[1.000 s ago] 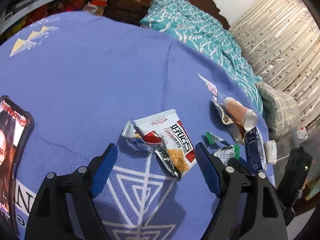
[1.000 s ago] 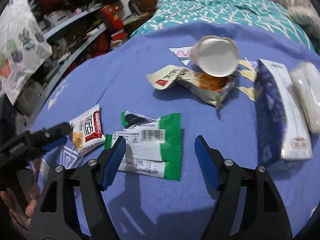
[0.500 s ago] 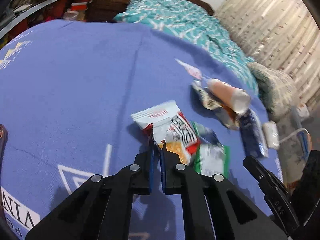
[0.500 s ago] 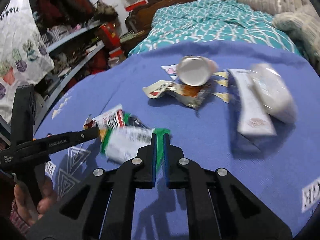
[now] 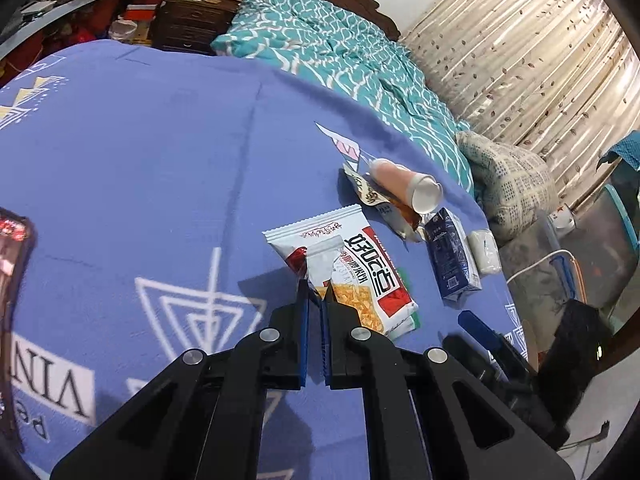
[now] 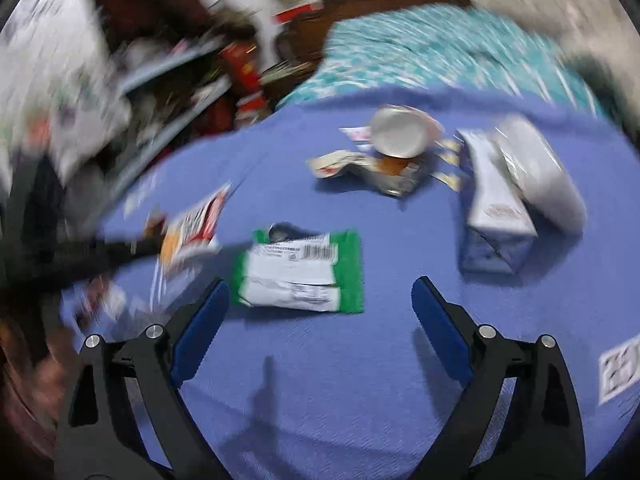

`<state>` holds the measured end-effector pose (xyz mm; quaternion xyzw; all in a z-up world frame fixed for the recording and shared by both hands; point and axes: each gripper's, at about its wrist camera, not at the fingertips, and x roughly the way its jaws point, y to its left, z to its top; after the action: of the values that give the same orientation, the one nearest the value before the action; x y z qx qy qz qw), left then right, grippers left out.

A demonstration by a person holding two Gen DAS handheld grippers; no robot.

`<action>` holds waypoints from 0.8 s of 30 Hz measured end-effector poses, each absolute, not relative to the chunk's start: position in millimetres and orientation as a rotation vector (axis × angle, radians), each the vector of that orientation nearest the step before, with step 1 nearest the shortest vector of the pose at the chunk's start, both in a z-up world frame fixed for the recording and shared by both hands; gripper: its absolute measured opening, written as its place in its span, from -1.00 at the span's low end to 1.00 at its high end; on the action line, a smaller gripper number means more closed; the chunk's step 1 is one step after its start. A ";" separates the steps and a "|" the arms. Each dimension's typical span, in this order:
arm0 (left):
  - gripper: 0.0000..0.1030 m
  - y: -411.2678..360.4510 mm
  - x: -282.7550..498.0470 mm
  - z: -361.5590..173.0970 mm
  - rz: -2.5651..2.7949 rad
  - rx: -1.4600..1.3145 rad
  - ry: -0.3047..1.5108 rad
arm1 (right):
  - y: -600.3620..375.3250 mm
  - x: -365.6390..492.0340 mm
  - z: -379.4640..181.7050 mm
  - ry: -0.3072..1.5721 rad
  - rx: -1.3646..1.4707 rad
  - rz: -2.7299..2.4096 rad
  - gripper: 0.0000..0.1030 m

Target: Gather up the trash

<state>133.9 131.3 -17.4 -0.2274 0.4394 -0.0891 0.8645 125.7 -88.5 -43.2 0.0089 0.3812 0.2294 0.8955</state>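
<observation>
My left gripper [image 5: 315, 290] is shut on the torn edge of a white and red snack wrapper [image 5: 352, 264] and holds it just above the blue blanket [image 5: 140, 152]. The wrapper also shows at the left of the right wrist view [image 6: 192, 228]. My right gripper [image 6: 320, 304] is open and empty, just behind a green and white wrapper [image 6: 298, 272] that lies flat on the blanket. Further back lie a tipped paper cup [image 6: 400, 132] on a crumpled foil wrapper [image 6: 372, 168], which also show in the left wrist view, cup [image 5: 404, 184].
A blue and white carton [image 6: 492, 208] with a white packet [image 6: 540, 176] beside it lies at the right. A phone [image 5: 12, 248] lies at the blanket's left edge. A teal bedcover [image 5: 340, 52] and cluttered shelves [image 6: 168, 80] are behind.
My right gripper has opened and let the green wrapper drop flat onto the blanket. My left gripper stays shut on the snack wrapper and has carried it right, toward the green wrapper.
</observation>
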 end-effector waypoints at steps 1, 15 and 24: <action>-0.91 132.4 133.0 -17.2 -0.187 -0.477 0.922 | -75.4 122.9 -44.3 0.789 -0.063 0.474 0.73; -0.90 141.3 124.3 -16.9 -0.176 -0.481 0.919 | -54.1 164.1 -67.6 0.912 -0.159 0.487 -0.62; -0.91 90.8 121.6 -6.6 -0.301 -0.398 0.934 | -145.3 114.2 -35.9 0.839 0.120 0.482 -0.73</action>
<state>121.6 90.8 -6.6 -0.1896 0.4455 -0.1437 0.8631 114.2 -145.3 -35.9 0.0577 0.4032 0.2316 0.8834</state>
